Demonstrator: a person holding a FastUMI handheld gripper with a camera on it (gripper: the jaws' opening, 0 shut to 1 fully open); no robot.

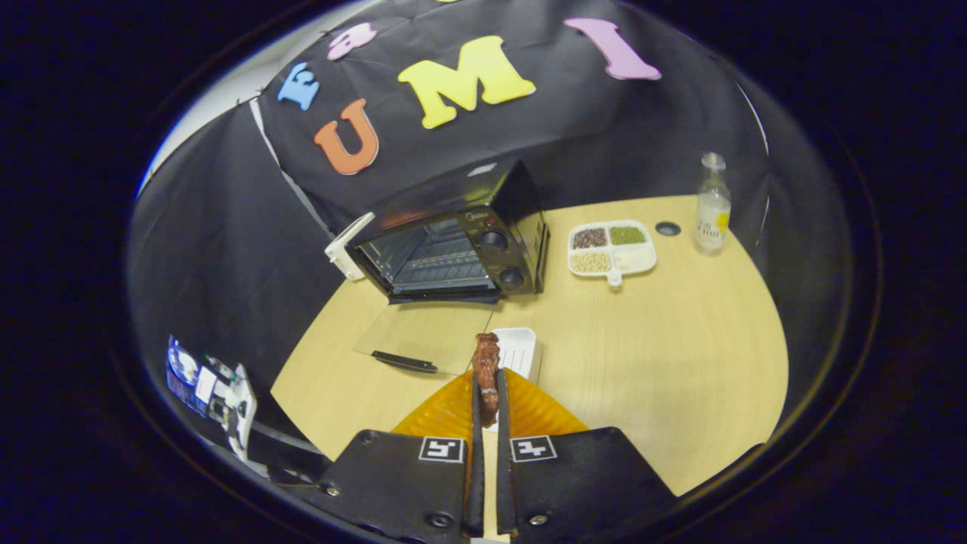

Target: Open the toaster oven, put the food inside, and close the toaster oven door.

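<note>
Closed on the food [486,370], the gripper [486,393] pinches a brownish piece upright between both fingers, lifted above a small white tray [521,347] near the surface's [680,363] front edge. Left to right beyond it: the toaster oven [453,249] stands toward the back-left corner, its glass door [423,340] dropped flat, so the cavity looks ready for loading; a divided dish [612,249] of grains; a bottle [712,204] near the back-right edge.

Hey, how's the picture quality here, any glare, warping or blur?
Gripper view: fisheye warping curves the table edge; the toaster oven top shows a soft reflection; gripper shut on the food, both fairly sharp; booth edges are dim.
</note>
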